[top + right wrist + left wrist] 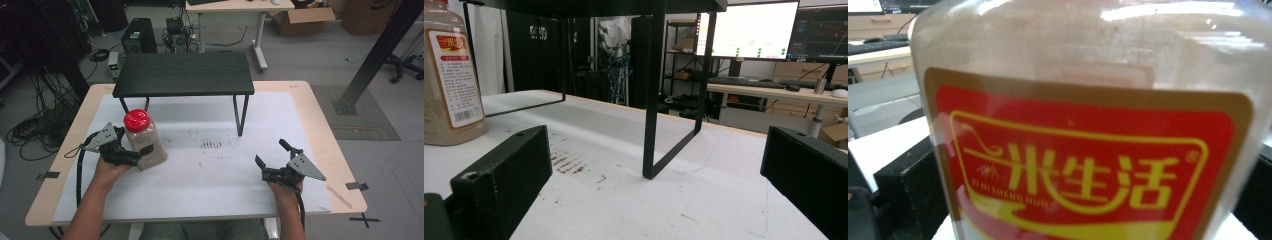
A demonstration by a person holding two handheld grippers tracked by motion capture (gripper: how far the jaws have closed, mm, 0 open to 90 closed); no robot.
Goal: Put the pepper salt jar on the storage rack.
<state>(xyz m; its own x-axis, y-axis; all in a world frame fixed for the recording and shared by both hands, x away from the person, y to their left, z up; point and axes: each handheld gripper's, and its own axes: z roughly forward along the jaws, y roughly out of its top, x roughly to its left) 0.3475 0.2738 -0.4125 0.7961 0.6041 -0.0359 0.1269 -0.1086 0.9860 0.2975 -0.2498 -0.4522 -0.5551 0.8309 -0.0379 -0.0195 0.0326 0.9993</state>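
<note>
A clear plastic jar (145,142) with a red lid (137,119) and pale grainy contents stands on the white mat at the left. My left gripper (141,155) grips its lower body from the person's side, one jaw on each flank. In the left gripper view the jar's red and yellow label (1083,165) is very close, with black jaws touching both sides of the jar. My right gripper (271,152) rests open near the front right of the mat, nothing between its jaws. From the right gripper view (654,175) the jar (451,75) stands far left.
A black low shelf (184,74) on thin metal legs (651,100) stands at the back of the white mat (210,190). Dark scuff marks (211,145) dot the mat's middle. Desks, monitors, boxes and cables surround the table.
</note>
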